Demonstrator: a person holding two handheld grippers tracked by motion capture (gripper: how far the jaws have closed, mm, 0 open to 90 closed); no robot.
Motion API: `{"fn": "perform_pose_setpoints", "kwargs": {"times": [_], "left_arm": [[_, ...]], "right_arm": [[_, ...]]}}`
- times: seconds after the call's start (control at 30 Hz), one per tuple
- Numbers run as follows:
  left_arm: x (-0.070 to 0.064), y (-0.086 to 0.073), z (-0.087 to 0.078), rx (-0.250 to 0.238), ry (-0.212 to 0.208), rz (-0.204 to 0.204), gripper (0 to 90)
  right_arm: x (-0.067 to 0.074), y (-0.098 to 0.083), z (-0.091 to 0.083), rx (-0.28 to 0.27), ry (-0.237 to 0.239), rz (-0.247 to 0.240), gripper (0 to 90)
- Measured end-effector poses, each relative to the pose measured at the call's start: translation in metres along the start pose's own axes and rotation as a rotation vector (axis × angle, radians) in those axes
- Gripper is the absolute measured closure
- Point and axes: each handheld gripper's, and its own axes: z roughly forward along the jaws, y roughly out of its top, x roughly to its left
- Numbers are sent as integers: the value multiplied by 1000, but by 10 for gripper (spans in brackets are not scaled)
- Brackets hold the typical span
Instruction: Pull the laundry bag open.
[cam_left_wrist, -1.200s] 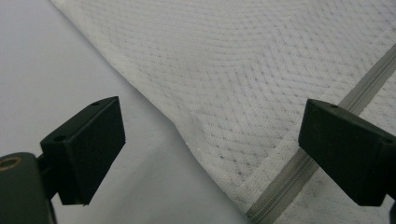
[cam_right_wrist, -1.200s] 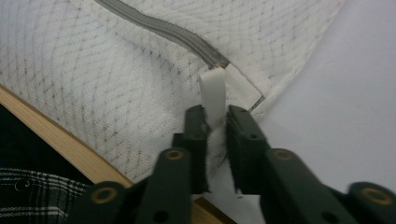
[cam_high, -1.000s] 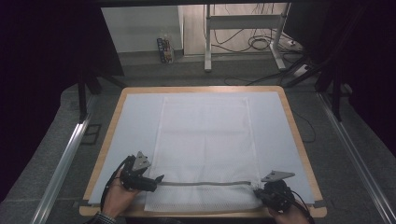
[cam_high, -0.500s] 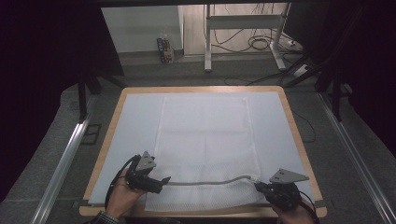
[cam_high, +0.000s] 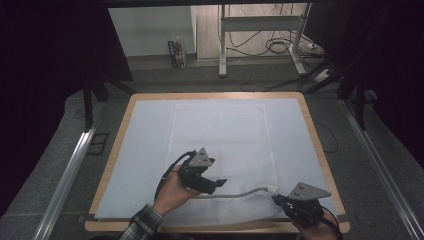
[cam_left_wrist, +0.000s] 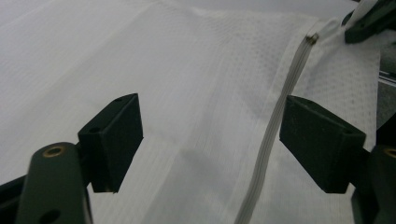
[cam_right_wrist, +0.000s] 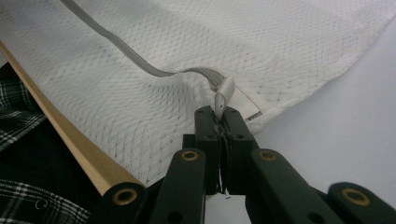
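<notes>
Nearest the table's front edge, the right gripper (cam_high: 278, 201) is clamped on the zipper pull (cam_right_wrist: 225, 91) of the white mesh bag (cam_high: 220, 145); the left gripper (cam_high: 218, 184), just beyond, hangs over the bag's zipper (cam_left_wrist: 275, 140), jaws apart, having just narrowed, nothing between them; the bag lies flat mid-table (cam_high: 112, 165).

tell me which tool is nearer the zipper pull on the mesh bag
Right. The right tool is shut on the zipper pull; the left tool hangs open farther along the zipper, nothing between its jaws.
</notes>
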Motion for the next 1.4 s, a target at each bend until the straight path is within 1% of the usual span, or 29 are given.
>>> {"fn": "perform_pose_setpoints", "kwargs": {"times": [0.03, 0.07, 0.1, 0.13, 0.17, 0.23, 0.27, 0.3, 0.33, 0.37, 0.47, 0.57, 0.67, 0.7, 0.73, 0.77, 0.8, 0.9, 1.0, 1.03, 1.07, 1.17, 1.2, 1.23, 1.27, 1.3, 1.33, 1.37, 1.4], "left_arm": [[-2, 5, 6, -2, -13, 6, 230], [-5, 16, 18, -3, -29, 18, 245], [-5, 16, 18, -3, -29, 18, 245], [-8, 27, 30, -2, -41, 34, 245], [-8, 27, 30, -2, -41, 34, 242], [-11, 37, 41, -6, -55, 39, 230], [-13, 46, 53, 2, -64, 56, 212], [-13, 46, 53, 2, -64, 56, 204], [-17, 55, 66, -3, -82, 52, 196], [-18, 59, 72, 2, -93, 60, 186], [-21, 66, 84, 12, -104, 69, 165], [-28, 75, 100, 21, -134, 74, 142], [-35, 81, 111, 22, -162, 76, 129], [-38, 82, 114, 17, -170, 67, 124], [-42, 83, 116, 25, -175, 83, 124], [-42, 83, 116, 25, -175, 83, 124], [-44, 81, 116, 41, -176, 104, 124], [-44, 78, 115, 61, -165, 119, 128], [-40, 68, 110, 88, -145, 135, 133], [-40, 68, 110, 88, -145, 135, 134], [-36, 64, 106, 85, -151, 121, 135], [-33, 61, 100, 74, -150, 113, 208], [-30, 58, 94, 72, -166, 127, 245], [-30, 58, 94, 72, -166, 127, 298], [-29, 57, 92, 64, -194, 118, 355], [-28, 56, 90, 65, -227, 121, 355], [-27, 55, 89, 67, -245, 122, 397], [-28, 54, 89, 73, -258, 120, 479], [-28, 53, 90, 86, -295, 125, 507]], "right_arm": [[0, 0, 0, 0, 0, 0, 862], [-1, 0, 0, 2, 2, 0, 862], [-1, 0, 0, 3, 2, -1, 862], [-1, 0, 0, 3, 3, 0, 862], [-1, 0, 0, 3, 3, 0, 862], [-1, 0, 0, 3, 4, -3, 862], [-1, 0, 0, 3, 4, -5, 862], [-1, 0, 0, 4, 5, -6, 862], [-1, 0, 0, 4, 5, -8, 862], [-1, 0, 0, 3, 7, -7, 862], [-1, 0, -1, -1, 4, -9, 861], [-1, -1, -1, 0, 4, -12, 861], [-1, -1, -1, 0, 4, -14, 861], [-1, -1, -2, 0, 5, -15, 861], [-1, -1, -2, -1, 5, -17, 861], [-1, -1, -2, -1, 5, -17, 861], [-1, -1, -2, -2, 5, -18, 861], [-2, -1, -3, -2, 5, -17, 861], [-1, -1, -2, 1, 2, -22, 861], [-1, -1, -2, 1, 2, -22, 861], [-1, -1, -2, 2, 1, -21, 860], [-1, 0, -1, 5, -4, -25, 860], [0, 0, -1, 4, -5, -26, 860], [0, 0, -1, 4, -5, -26, 860], [-1, 0, -2, 3, -5, -28, 860], [-1, 0, -2, 3, -5, -28, 860], [-1, 0, -2, 3, -4, -27, 860], [0, 0, -2, 3, -5, -27, 860], [0, 0, -2, 3, -5, -28, 860]]}}
